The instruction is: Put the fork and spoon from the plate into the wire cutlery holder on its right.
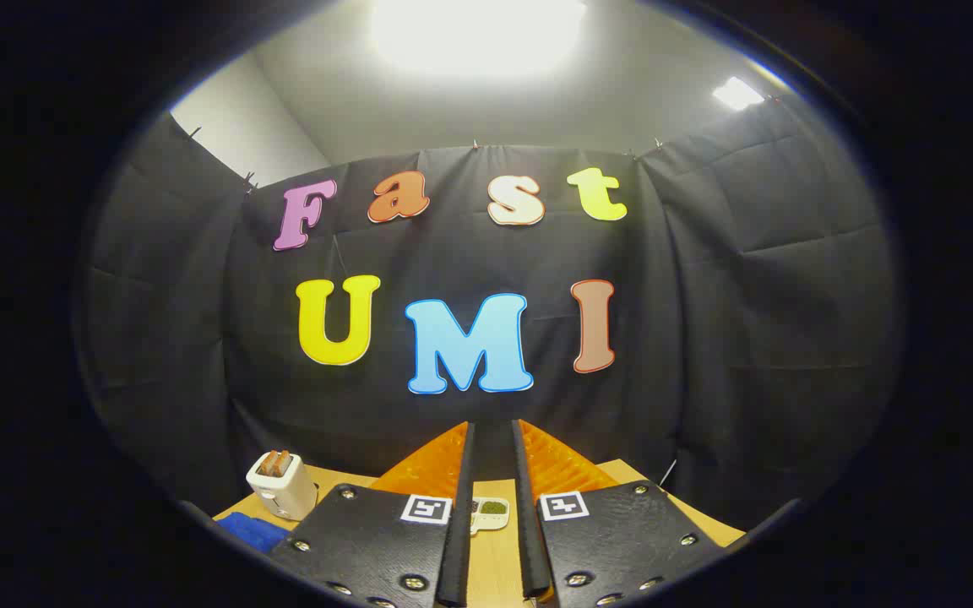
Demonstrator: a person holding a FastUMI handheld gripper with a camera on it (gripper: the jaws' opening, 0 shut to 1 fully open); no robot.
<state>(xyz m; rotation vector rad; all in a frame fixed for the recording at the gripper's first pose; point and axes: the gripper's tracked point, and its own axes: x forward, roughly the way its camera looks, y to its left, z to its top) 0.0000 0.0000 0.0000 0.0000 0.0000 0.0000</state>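
Observation:
My gripper (492, 425) is held high and level, pointing at the black cloth wall rather than down at the table. Its two fingers (463, 473) stand nearly parallel with a narrow gap between them, and nothing is held in that gap. Through the gap, beyond the fingers, I see a strip of the wooden table (486, 557) and a small white dish (489, 512) with something green in it.
A white toaster (281, 488) with toast in its slots stands on the table to the left of the fingers. A blue cloth (246, 532) lies just in front of it. The table's right corner (689, 511) shows past the right finger.

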